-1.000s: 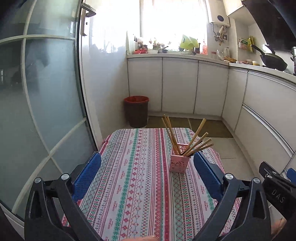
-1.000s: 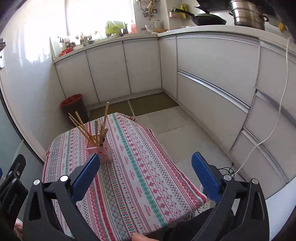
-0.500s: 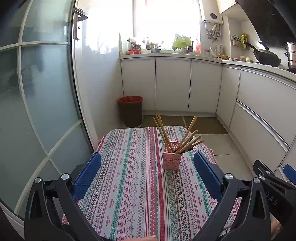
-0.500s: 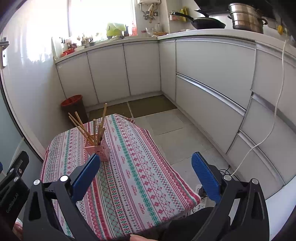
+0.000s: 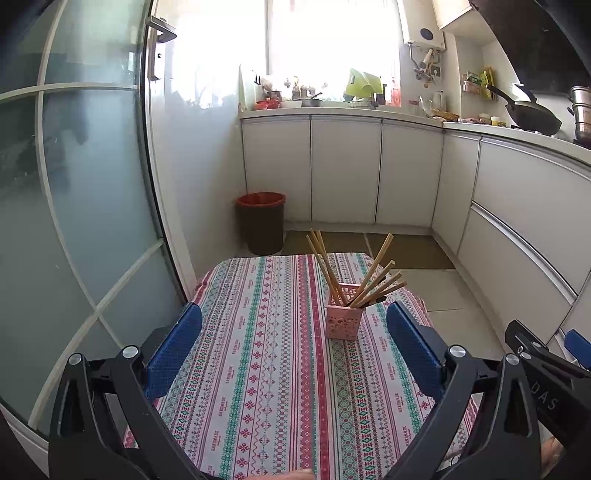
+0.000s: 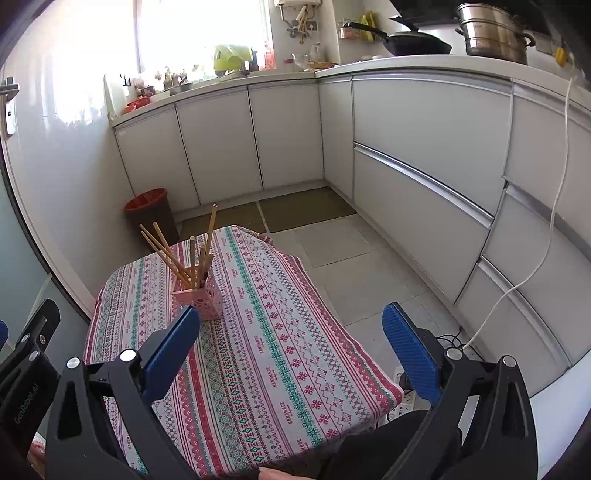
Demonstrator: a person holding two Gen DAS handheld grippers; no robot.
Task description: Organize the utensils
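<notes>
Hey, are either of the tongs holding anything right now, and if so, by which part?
Nothing is held. Both the left tongs and right tongs are open and empty; the chopsticks stand in the pink holder.

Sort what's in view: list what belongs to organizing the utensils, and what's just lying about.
Belongs to the job:
pink holder on the table
wooden chopsticks standing in it
left gripper, open
right gripper, open

Just lying about:
red-lined bin on the floor
black wok
steel steamer pot
white cable
</notes>
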